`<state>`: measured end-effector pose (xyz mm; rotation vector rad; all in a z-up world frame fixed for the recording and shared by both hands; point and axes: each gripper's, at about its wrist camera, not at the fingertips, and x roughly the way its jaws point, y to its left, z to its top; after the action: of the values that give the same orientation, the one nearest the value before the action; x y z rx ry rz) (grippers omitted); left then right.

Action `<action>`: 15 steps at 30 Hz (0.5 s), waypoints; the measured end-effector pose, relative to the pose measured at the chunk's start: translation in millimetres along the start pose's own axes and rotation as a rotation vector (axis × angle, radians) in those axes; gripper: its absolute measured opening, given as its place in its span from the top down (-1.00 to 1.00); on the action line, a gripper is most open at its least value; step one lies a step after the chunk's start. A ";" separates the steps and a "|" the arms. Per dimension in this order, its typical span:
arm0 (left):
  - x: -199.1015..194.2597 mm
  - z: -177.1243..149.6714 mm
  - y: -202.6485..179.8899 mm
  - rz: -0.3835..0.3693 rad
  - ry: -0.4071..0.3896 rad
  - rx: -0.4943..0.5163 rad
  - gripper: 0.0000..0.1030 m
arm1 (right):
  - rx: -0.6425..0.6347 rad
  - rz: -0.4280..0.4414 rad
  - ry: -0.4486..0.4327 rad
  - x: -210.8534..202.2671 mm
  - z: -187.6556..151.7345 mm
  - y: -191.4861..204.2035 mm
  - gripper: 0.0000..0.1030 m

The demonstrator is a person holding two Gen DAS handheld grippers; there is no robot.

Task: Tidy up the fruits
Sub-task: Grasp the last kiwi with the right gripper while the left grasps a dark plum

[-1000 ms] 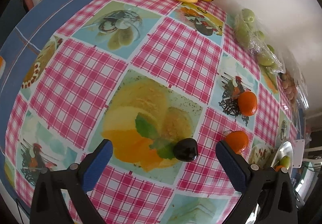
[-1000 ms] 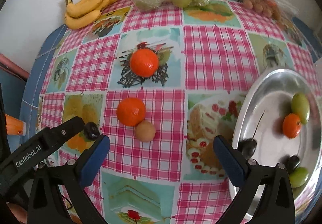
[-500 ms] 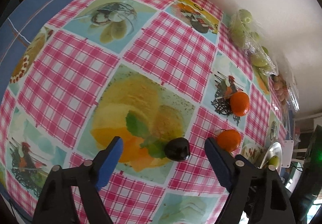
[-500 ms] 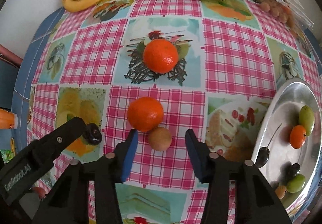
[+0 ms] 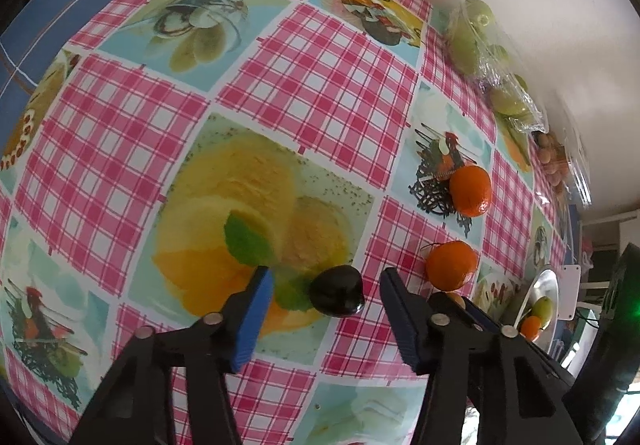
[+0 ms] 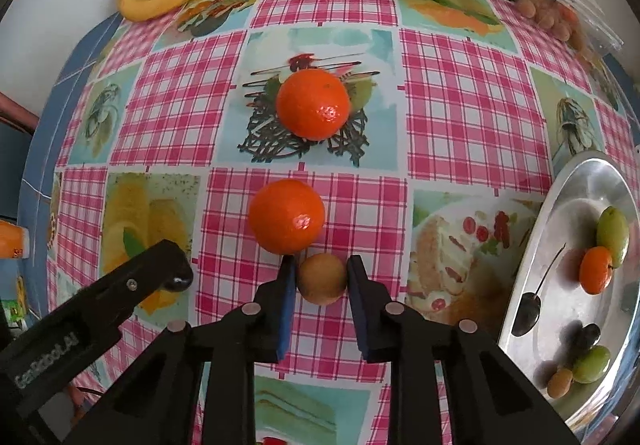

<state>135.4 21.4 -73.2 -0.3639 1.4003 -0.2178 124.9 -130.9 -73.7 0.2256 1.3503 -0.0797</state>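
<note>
Right gripper [image 6: 322,277], low at centre frame, is clamping a small brown fruit [image 6: 322,279] just below an orange [image 6: 286,215]; left gripper [image 5: 326,295] is closing around a dark plum [image 5: 337,291], pads not yet touching.

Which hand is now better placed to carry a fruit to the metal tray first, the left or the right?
Right. The right tool is shut on the small brown fruit, and the metal tray lies close beside it. The left tool is closing around the dark plum, pads not yet touching.
</note>
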 end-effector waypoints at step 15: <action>2.7 -1.6 -12.0 0.009 0.000 0.041 0.41 | 0.099 0.047 -0.048 -13.9 -27.4 -39.2 0.49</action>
<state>135.0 9.2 -71.4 -0.3234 1.3949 -0.2390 88.3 -164.5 -70.2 0.3374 1.2941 -0.1118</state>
